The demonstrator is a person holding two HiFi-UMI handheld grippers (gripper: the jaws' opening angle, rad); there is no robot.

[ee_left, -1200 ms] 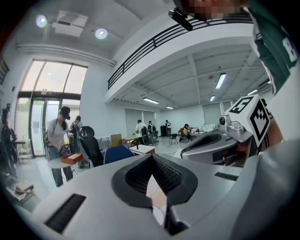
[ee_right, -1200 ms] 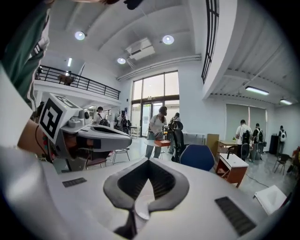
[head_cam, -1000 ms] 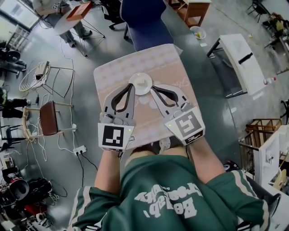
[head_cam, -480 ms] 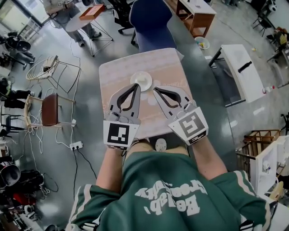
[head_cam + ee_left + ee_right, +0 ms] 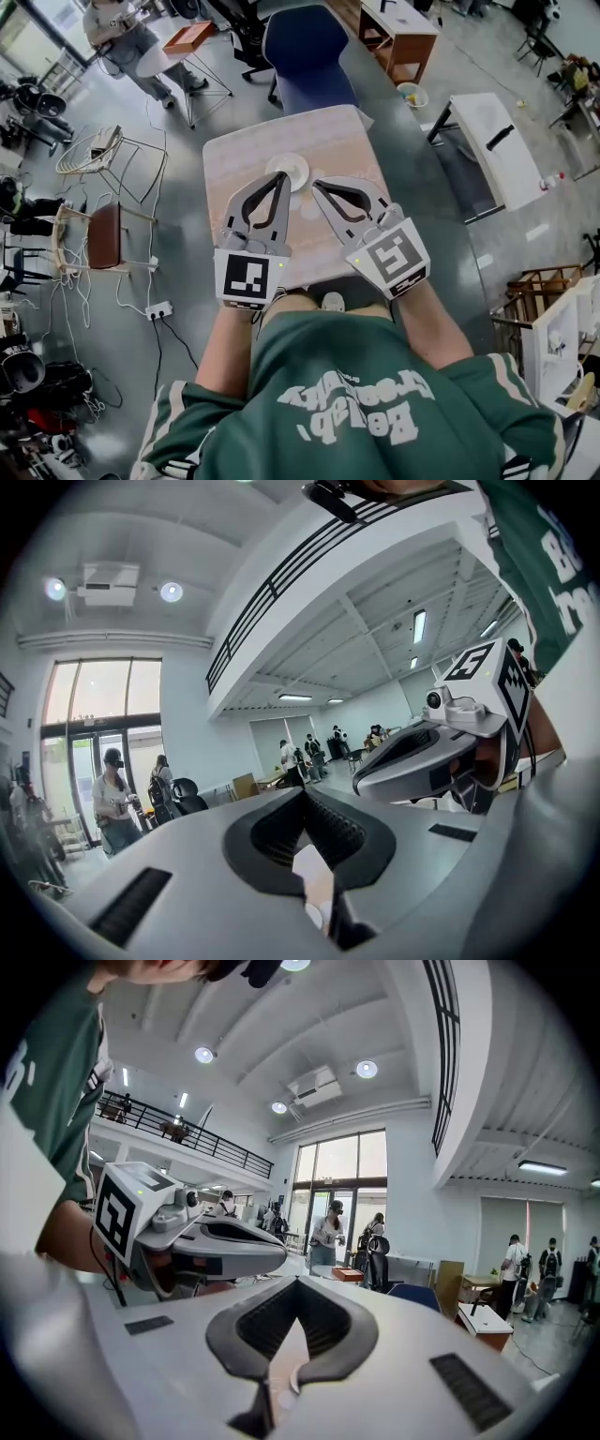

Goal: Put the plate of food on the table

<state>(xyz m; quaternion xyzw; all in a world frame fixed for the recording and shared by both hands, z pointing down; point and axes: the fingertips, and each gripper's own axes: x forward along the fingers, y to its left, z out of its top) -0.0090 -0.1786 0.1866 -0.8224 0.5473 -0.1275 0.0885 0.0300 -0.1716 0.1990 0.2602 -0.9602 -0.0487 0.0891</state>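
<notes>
Raised since earlier, left gripper [image 5: 278, 178] and right gripper [image 5: 319, 185], jaws closed and apparently empty, hover beside plate [image 5: 292, 167] on table [image 5: 333, 136]; blue chair [image 5: 307, 52] beyond.

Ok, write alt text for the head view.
A person holds the left gripper and right gripper, both shut, above a small table, tips by a white plate lying on it. A blue chair stands beyond.
</notes>
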